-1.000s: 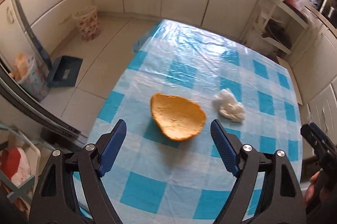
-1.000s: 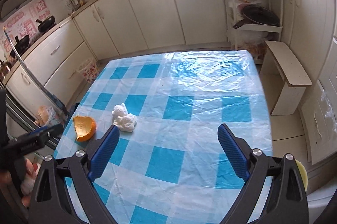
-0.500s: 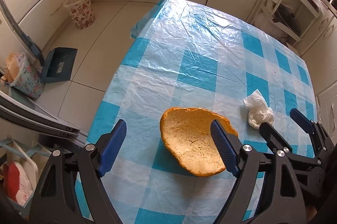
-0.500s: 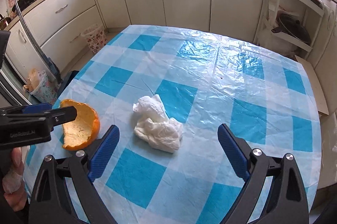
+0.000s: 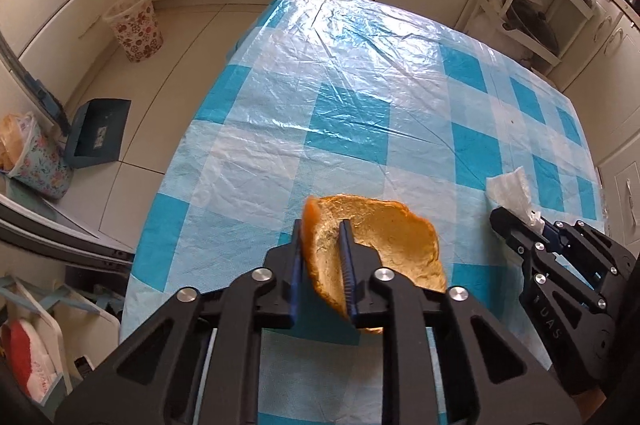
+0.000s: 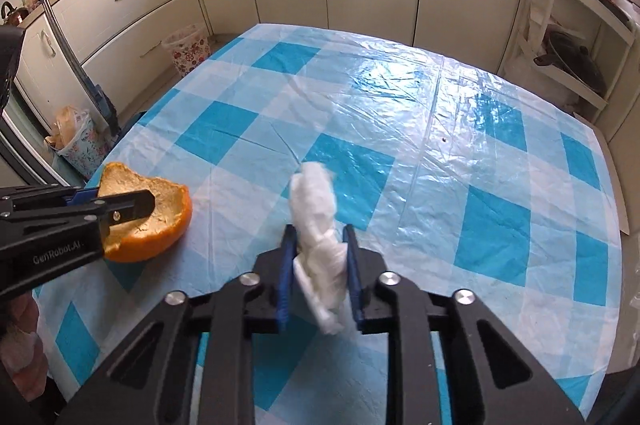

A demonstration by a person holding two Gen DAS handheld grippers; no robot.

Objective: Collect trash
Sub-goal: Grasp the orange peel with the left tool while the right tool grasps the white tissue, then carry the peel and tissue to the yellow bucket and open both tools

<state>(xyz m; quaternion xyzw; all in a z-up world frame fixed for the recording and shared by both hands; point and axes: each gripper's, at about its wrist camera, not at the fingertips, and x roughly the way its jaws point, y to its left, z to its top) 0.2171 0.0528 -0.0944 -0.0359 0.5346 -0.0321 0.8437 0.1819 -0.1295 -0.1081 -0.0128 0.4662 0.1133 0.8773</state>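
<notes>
My left gripper is clamped narrow on the orange peel: the 2 blue fingers pinch one wall of the bowl-shaped rind, the left pad against its outer skin and the right pad inside the pale hollow. The rest of the peel spreads off to the right of the fingers, tilted up on edge. From the right wrist view I see the same peel at far left, with the left gripper closed over its rim; whether its orange underside still touches the checked tablecloth I cannot tell.

My right gripper is closed narrow on the crumpled white tissue. The wad stands between the 2 blue pads, squeezed at its middle, with a tall lobe rising beyond the fingertips and a smaller tail hanging down toward the gripper body. In the left wrist view the right gripper shows at the right edge, and a corner of the tissue pokes out just past its tips.

Ahead of both pairs of fingers the blue-and-white cloth runs away, covered by a wrinkled clear plastic sheet that glares under the light. Left of my left fingers, down on the floor, I see a flowered wastebasket by the cabinets, a blue dustpan nearer, and a flowered bag just left of the dustpan. The wastebasket also shows beyond the far left corner of the table in the right view.
</notes>
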